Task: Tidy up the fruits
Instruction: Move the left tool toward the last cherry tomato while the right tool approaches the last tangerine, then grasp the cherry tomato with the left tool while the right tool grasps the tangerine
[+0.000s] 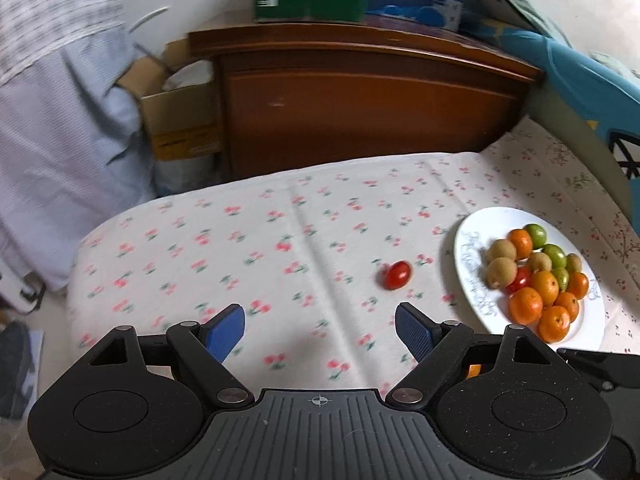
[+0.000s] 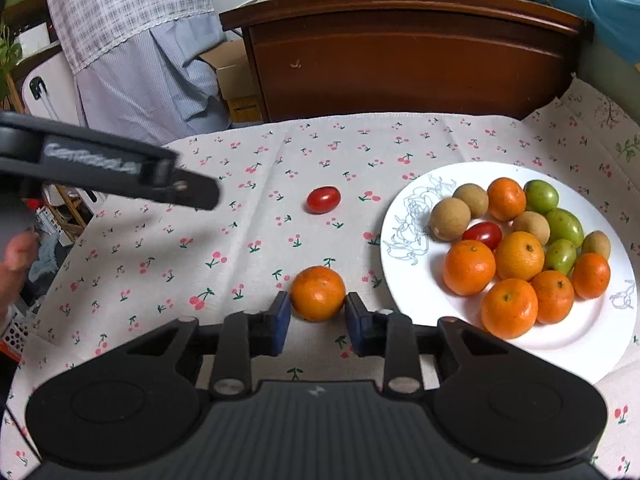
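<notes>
Mostly sorted, judging by the spread on the worktop [image 2: 240, 140] under its cherry-print cloth. To the right, a white plate [image 2: 404, 216] already loaded: six tangerines [image 2: 469, 267] toward the near rim, four green fruits [image 2: 565, 226] along the far right side, four brown round fruits [image 2: 448, 218] scattered among them, and one plated cherry tomato [image 2: 483, 235] wedged in the middle. No separation by kind, only a single mixed heap.

Still off the plate, apparently two pieces. First, a loose tangerine [image 2: 317, 298] on the cloth just left of the plate's near rim. Second and smaller, a loose cherry tomato [image 2: 323, 199] farther back, well apart from the plate and from the tangerine. Presumably two transfers left before completion.

As for the right gripper [image 2: 317, 312]: narrowed around the loose tangerine, blue pads [image 2: 282, 312] against the fruit's left and right flanks, so grasping it while resting on the cloth, not yet lifted as far as can be judged.

As for the left gripper [image 1: 320, 332]: spread wide and empty, nothing between the pads, hovering over bare cloth, with the loose cherry tomato ahead and slightly to the right in its own view. Probably lined up for that tomato next, though only a guess.
</notes>
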A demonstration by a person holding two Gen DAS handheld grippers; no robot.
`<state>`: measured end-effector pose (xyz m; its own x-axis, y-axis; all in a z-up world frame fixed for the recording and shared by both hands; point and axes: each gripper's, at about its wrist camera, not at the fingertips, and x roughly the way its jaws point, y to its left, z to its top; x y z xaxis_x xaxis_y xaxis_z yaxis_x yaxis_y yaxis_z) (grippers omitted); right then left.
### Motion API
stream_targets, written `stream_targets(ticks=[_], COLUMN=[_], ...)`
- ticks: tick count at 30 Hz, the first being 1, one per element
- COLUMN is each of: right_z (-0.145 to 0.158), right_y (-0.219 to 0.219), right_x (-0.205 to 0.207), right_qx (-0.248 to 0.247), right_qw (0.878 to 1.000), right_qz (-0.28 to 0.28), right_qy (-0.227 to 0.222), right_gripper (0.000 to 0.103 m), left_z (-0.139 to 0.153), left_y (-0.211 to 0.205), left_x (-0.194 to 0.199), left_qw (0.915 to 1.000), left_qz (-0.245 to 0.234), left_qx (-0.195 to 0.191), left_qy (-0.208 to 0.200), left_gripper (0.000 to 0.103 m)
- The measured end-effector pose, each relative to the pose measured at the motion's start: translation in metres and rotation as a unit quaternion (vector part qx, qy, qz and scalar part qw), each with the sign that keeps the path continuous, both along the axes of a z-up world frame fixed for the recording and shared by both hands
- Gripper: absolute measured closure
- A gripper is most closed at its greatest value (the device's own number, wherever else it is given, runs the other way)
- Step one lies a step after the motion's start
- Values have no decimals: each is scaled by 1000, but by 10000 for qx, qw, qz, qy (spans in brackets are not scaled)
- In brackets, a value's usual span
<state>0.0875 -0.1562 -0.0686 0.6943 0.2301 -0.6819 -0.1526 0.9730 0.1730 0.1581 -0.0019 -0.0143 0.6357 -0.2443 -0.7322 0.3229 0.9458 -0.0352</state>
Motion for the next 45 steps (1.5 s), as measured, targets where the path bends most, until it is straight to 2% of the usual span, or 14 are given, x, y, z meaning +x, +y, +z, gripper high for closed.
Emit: stream_targets(ticks=[10, 18, 21, 24, 29, 35, 45], right_z=[4, 4, 3, 3, 2, 3, 3], right_y=[-3, -8, -9, -10, -9, -10, -9], right_x=[-10, -13, -13, -13, -13, -12, -13], right_qx=[221, 336, 377, 402, 369, 405, 419], right_qw=[9995, 9990, 9988, 9986, 9988, 9987, 9986], right_qz=[62, 18, -4, -14, 1, -8, -7], right_qy=[215, 301, 328, 335, 314, 322, 325], right_gripper=[73, 73, 73, 73, 73, 73, 73], left_z=[-17, -31, -35, -38, -43, -48, -47], left_y=[-30, -42, -47, -50, -55, -59, -60], left_x=[17, 27, 29, 31, 32, 34, 33], left_qw=[9972, 9945, 9930, 9920, 9910, 9906, 9908], left_qz=[-695, -1002, -1144, -1234, -1318, -1354, -1335], left_qx=[-176, -150, -130, -121, -110, -95, -63], left_qy=[-214, -262, -262, -246, -214, -173, -219], left_gripper=[20, 23, 36, 52, 72, 84, 86])
